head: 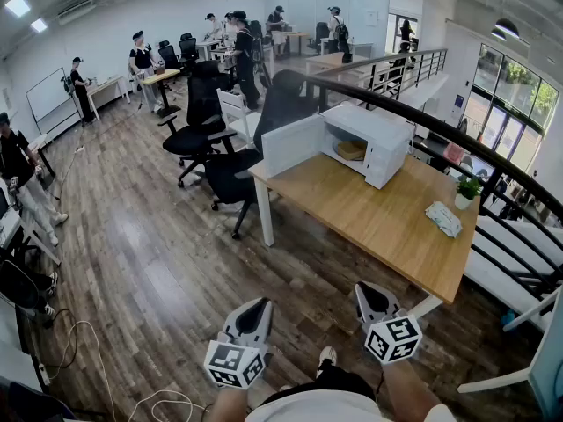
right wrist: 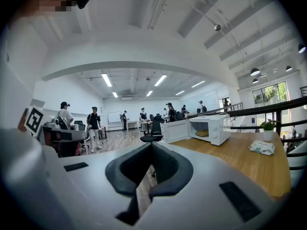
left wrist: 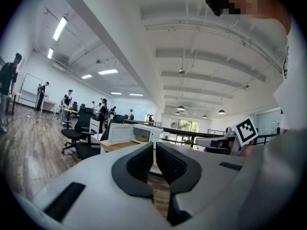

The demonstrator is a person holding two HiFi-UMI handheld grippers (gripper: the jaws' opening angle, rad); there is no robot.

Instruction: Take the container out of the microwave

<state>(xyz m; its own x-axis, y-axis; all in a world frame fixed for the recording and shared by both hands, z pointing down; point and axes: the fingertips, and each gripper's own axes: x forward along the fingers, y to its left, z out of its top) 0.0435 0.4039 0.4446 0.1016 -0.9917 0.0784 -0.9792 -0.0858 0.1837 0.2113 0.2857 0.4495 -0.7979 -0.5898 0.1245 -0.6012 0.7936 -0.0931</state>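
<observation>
A white microwave (head: 369,141) stands at the far end of a wooden table (head: 378,227), its door (head: 295,143) swung open to the left. Inside it sits a tan container (head: 352,149). Both grippers hang over the floor, well short of the table's near corner. My left gripper (head: 256,305) and right gripper (head: 369,289) are shut and hold nothing. In the left gripper view the left gripper (left wrist: 154,148) points level at the microwave (left wrist: 144,132). In the right gripper view the right gripper (right wrist: 152,145) is shut, with the microwave (right wrist: 213,128) and container (right wrist: 202,133) beyond it.
A pack of wipes (head: 442,218) and a small potted plant (head: 466,188) sit on the table's right side. Black office chairs (head: 198,134) stand left of the table, a dark railing (head: 493,161) runs behind it, and cables (head: 88,359) lie on the floor. Several people stand far back.
</observation>
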